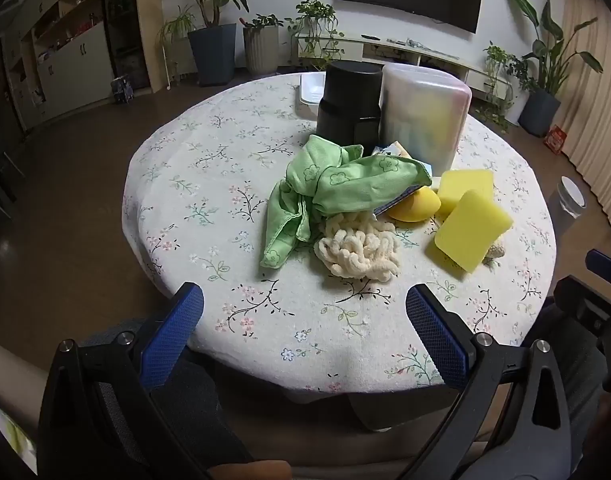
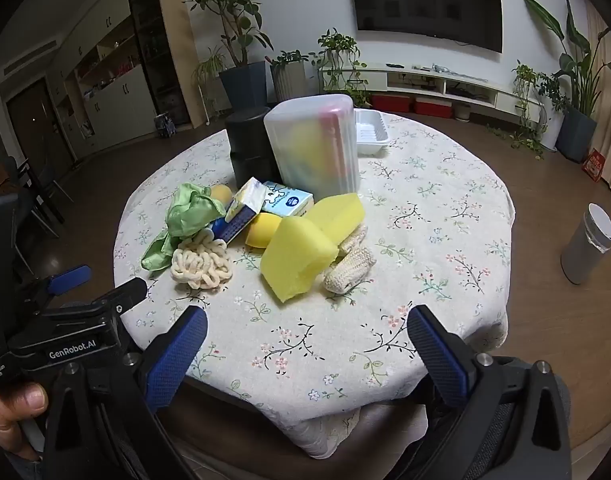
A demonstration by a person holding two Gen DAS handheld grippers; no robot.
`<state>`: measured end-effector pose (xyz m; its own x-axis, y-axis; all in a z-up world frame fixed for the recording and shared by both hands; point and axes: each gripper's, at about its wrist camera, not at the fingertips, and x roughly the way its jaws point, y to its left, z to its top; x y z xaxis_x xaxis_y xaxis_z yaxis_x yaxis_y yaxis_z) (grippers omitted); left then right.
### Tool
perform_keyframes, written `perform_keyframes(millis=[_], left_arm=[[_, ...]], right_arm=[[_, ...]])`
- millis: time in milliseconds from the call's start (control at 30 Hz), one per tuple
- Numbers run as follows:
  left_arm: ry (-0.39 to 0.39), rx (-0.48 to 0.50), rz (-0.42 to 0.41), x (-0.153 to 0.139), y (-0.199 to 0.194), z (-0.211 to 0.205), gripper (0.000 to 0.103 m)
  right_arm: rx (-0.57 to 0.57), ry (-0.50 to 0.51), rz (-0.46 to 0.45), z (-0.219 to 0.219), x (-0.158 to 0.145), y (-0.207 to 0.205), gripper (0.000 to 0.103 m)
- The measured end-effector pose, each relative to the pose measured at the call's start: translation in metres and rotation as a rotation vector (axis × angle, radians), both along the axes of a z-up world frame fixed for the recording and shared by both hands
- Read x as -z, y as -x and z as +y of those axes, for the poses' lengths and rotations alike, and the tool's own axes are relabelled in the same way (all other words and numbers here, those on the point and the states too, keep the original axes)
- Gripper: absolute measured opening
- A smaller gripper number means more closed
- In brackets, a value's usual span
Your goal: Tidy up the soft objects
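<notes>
A pile of soft things lies mid-table: a crumpled green cloth (image 1: 337,184) (image 2: 185,216), a cream looped yarn pad (image 1: 359,254) (image 2: 201,266), two yellow sponges (image 1: 471,236) (image 2: 299,258), a yellow rounded sponge (image 1: 413,205) (image 2: 259,234), a cream knitted scrubber (image 2: 349,272) and tissue packs (image 2: 287,204). Behind them stand a frosted plastic box (image 1: 423,118) (image 2: 315,144) and a black canister (image 1: 351,100) (image 2: 249,146). My left gripper (image 1: 305,312) hangs open over the near table edge, nothing between its fingers. My right gripper (image 2: 305,332) is open too, short of the sponges.
A round table with a floral cloth (image 1: 209,184) (image 2: 445,208) holds everything. A white tray (image 2: 369,132) (image 1: 311,88) sits at the far side. A grey bin (image 2: 587,248) stands on the floor to the right. Plants and a TV unit line the far wall.
</notes>
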<state>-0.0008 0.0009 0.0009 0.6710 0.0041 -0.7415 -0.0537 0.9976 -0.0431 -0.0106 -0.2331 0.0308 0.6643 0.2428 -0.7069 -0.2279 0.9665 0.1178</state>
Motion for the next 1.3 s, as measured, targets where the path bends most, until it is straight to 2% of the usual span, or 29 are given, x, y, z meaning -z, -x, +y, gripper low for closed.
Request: perform_keyframes(millis=[133, 1300], left_arm=[[-0.023, 0.000, 0.011, 0.0000, -0.0007, -0.0018, 0.103], [-0.017, 0.004, 0.015, -0.0006, 0.0000, -0.0056, 0.103]], right_arm=[[0.001, 0.003, -0.004, -0.0003, -0.0001, -0.0002, 0.102], [0.000, -0.003, 0.000, -0.0013, 0.0001, -0.0005, 0.102]])
